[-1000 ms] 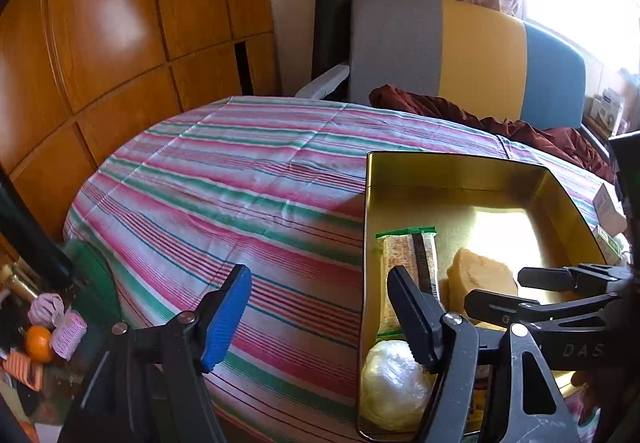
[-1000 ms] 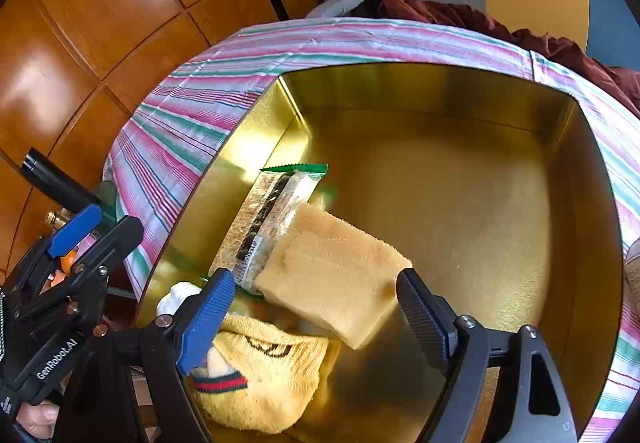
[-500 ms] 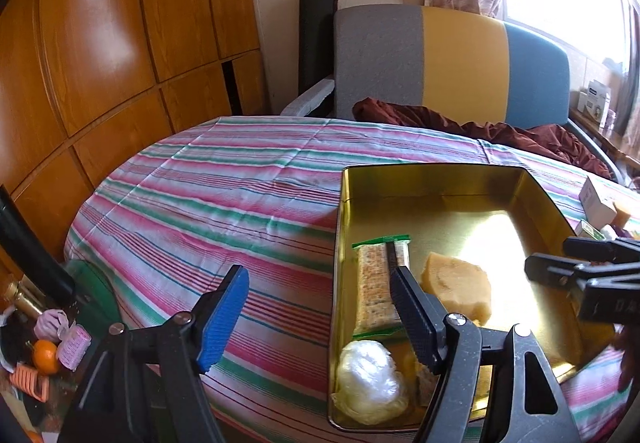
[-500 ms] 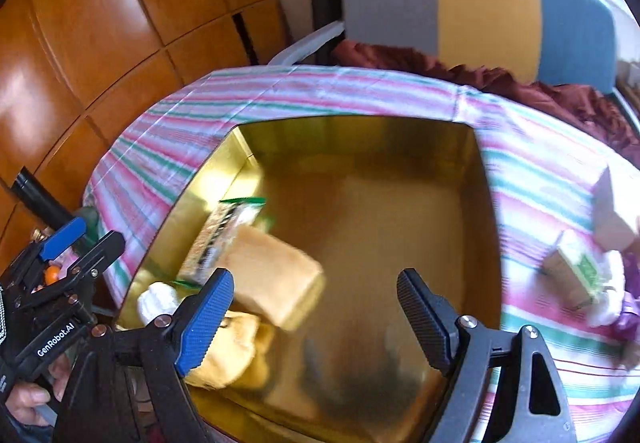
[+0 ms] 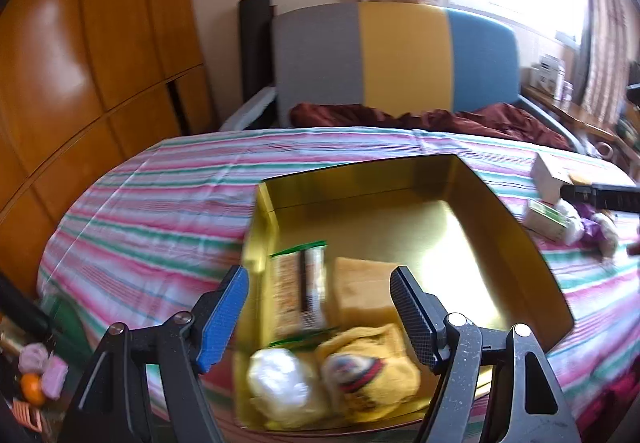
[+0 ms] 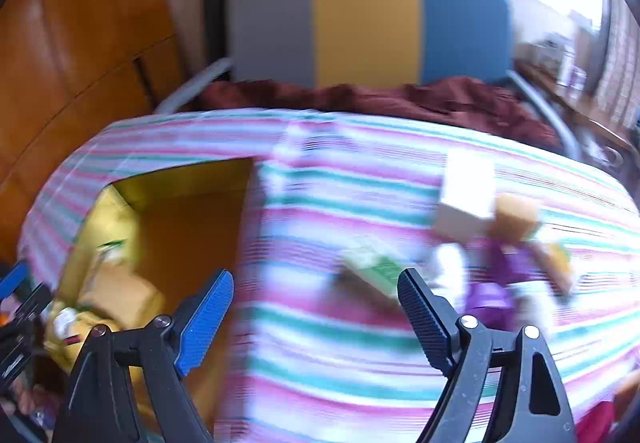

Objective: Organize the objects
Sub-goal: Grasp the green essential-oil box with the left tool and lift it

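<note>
One gold tin [image 5: 516, 227] holds four things: one snack bar [image 5: 298, 295], one sponge [image 5: 360, 295], one yellow sock [image 5: 372, 371], one white bundle [image 5: 276, 383]. Two boxes [image 5: 550, 173] sit outside it.

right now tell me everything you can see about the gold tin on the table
The gold tin is a shallow rectangular tray of shiny, mirror-like metal with low upright walls and no lid. It sits flat on the striped tablecloth. Its near-left end holds a wrapped cracker pack, a tan sponge-like block, a yellow sock and a white crumpled bag; the rest is bare. Neither gripper touches it.
</note>
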